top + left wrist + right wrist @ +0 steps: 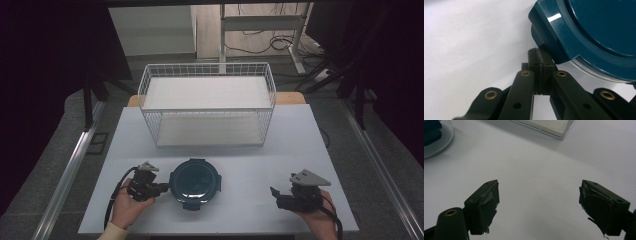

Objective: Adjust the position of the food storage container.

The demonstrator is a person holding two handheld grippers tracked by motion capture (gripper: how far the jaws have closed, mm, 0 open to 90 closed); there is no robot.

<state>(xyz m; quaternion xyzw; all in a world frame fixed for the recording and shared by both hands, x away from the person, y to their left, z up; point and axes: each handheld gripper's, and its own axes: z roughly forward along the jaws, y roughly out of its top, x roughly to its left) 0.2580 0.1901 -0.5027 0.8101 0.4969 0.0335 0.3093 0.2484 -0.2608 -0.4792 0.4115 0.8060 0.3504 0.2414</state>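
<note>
- The round container with its dark teal lid sits on the white worktop, near the front edge and left of centre, at about 6 o'clock from the wire basket behind it.
- The left tongs are at the container's 9 o'clock, right at its rim. In the left gripper view their jaws are pressed together, with a lid tab just above the tips; whether they touch it I cannot tell.
- The right tongs rest well apart from the container at its 3 o'clock, jaws spread wide over bare worktop.
- Judging by this, the left hand is far nearer; any next move on the lid would likely fall to it.
</note>
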